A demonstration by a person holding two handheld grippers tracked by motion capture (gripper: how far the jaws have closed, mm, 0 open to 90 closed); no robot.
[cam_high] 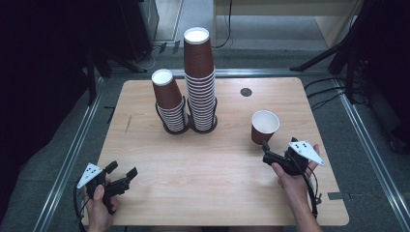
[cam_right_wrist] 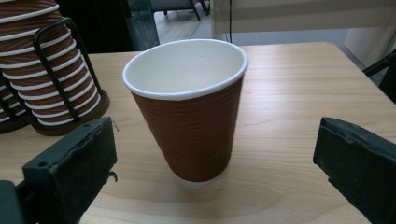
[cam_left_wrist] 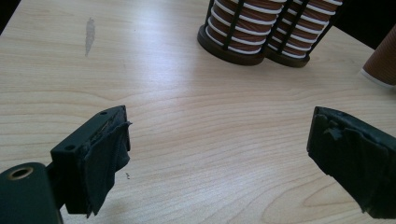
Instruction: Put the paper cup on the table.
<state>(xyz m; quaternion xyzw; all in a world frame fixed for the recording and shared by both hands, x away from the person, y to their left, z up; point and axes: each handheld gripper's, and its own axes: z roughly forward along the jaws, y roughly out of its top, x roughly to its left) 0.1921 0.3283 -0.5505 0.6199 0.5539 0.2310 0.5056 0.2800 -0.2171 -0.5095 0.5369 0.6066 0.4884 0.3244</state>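
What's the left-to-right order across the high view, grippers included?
left gripper → shorter cup stack → taller cup stack → dark round spot on the table → single upright cup → right gripper.

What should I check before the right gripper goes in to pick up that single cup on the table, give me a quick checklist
1. Right gripper open wide enough for the cup: ok, jaws stand apart on either side of it.
2. Single cup upright, mouth up, and looks empty: ok.
3. Cup lined up between the jaws: ok, roughly centred in the right gripper view.
4. Cup clear of the two cup stacks in their black holder: ok, bare table lies between them.
5. Left gripper out of the way: ok, open at the near left corner.
6. Jaw pads in good shape: cannot tell, their edges look ragged.
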